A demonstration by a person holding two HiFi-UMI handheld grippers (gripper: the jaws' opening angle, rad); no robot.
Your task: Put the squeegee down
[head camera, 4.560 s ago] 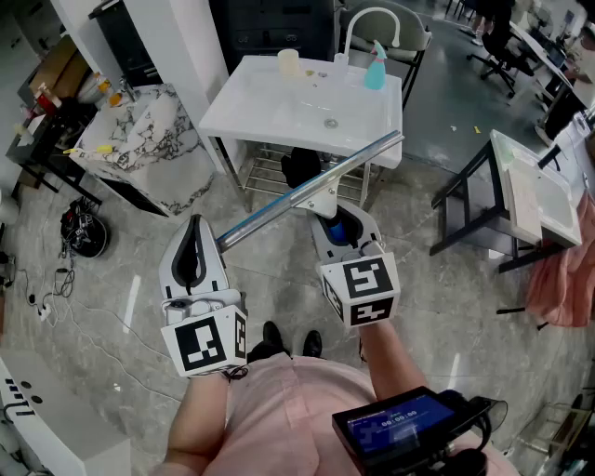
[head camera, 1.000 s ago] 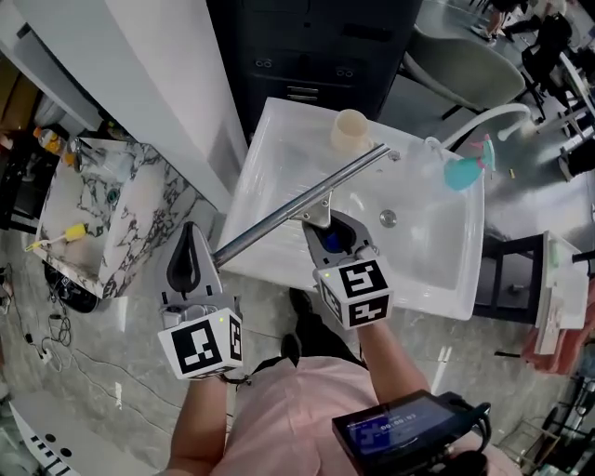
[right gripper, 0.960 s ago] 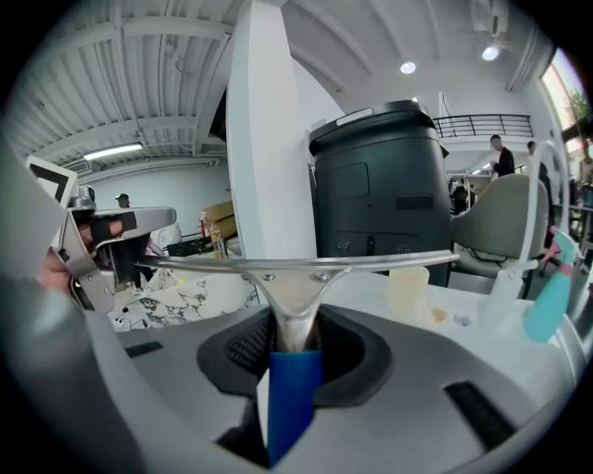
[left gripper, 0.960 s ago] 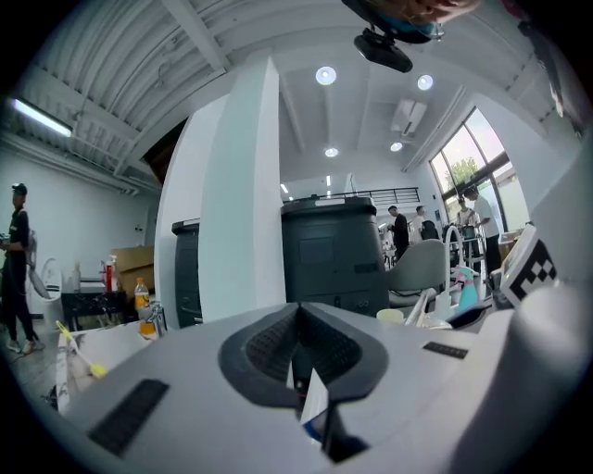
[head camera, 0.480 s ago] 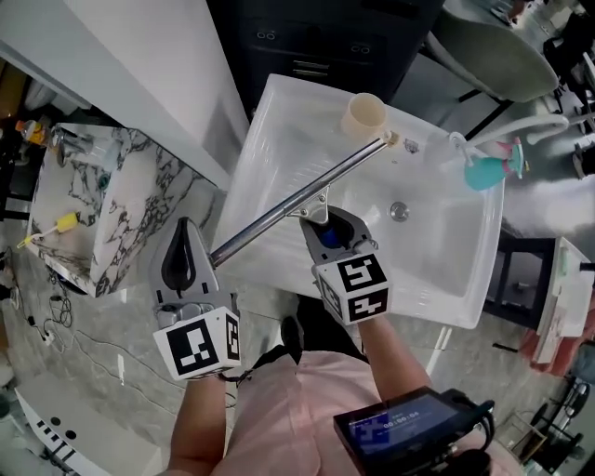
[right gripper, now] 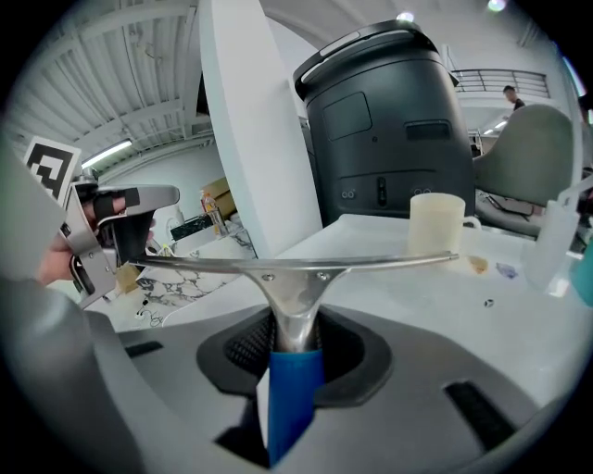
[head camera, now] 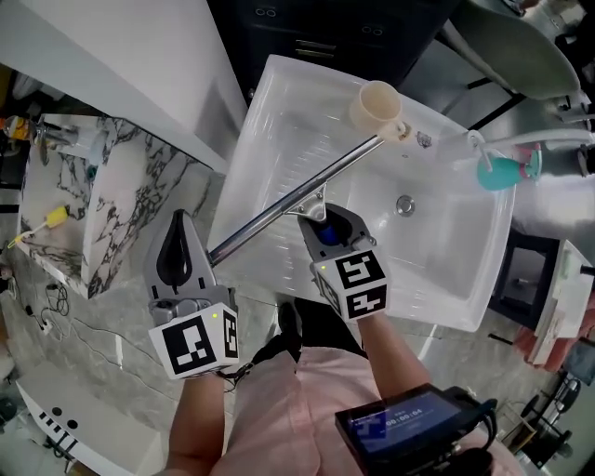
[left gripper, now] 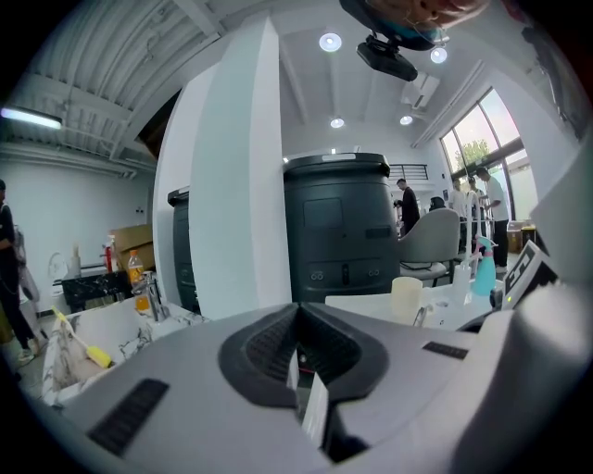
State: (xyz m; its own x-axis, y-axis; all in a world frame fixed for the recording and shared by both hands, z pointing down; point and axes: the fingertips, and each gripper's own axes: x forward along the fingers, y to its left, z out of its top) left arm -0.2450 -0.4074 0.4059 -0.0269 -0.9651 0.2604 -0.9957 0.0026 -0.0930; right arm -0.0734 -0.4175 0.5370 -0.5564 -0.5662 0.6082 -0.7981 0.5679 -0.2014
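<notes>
Right gripper (head camera: 323, 221): fingers clamped on blue handle of squeegee (head camera: 296, 199). Blade held out over white sink (head camera: 279, 102), far tip just beside cup (head camera: 376, 104). Left gripper (head camera: 178, 223): fingers closed, empty, off sink's near edge.

My plan: lower blade flat onto bare basin, keep tip off cup, only then let go. Glossy basin, I reckon it could slide.

Room: marble worktop (head camera: 121, 186) left, spray bottle (head camera: 502, 172) right, dark cabinet (head camera: 344, 28) behind.

squeegee (head camera: 296, 198): long silver blade, blue handle | state: handle clamped in your right gripper (head camera: 323, 221) | pose: blade slants across the white sink (head camera: 446, 279)
</notes>
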